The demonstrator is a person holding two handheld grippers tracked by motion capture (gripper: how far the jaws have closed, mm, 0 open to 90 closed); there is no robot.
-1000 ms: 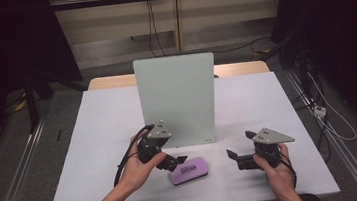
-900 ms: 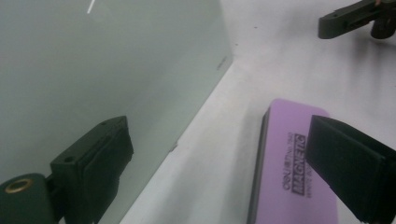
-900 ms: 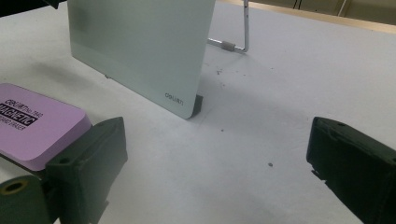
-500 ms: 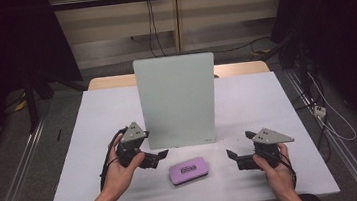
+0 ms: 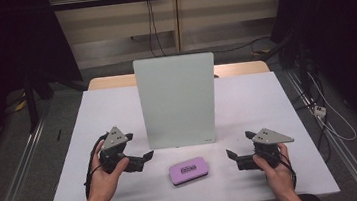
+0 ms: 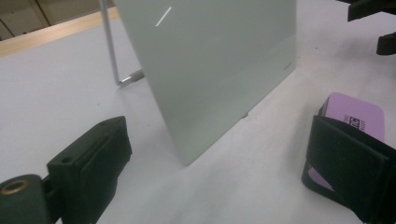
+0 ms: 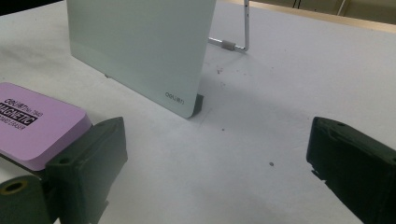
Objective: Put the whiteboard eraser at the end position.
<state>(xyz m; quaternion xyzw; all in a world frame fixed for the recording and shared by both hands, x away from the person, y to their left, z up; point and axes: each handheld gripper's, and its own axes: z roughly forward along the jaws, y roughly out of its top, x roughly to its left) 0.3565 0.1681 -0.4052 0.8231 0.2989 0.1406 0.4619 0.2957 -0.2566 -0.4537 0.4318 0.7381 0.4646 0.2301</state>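
**Clerk:** Item one, the purple eraser (image 5: 188, 171). Where did it lie?

**Holder:** Flat on the white table (image 5: 107, 113), between my two tongs and just in front of the standing board (image 5: 177, 100). The label, which read "magnetic", faced up. My left gripper (image 5: 146, 157) sat just beside it on its left, jaws apart and empty. My right gripper (image 5: 230, 154) rested near its other side, jaws likewise spread, nothing between them.

**Clerk:** Method for the step in hand?

**Holder:** As I judged it, a pick-up of the eraser. I thought it best to come in low with one gripper, set the jaws across the short sides and square to them, then close gently (the block looked soft, so a hard squeeze seemed needless). It lay slightly askew, so I would have turned my wrist to match.

**Clerk:** Item two, surroundings and obstructions?

**Holder:** The board stood on a thin wire prop (image 7: 243, 28) behind it. Its lower edge was near the eraser, so a forward swing risked knocking it. The other gripper was close enough to crowd the approach. Cables (image 5: 338, 129) lay on the floor, well apart from the work.
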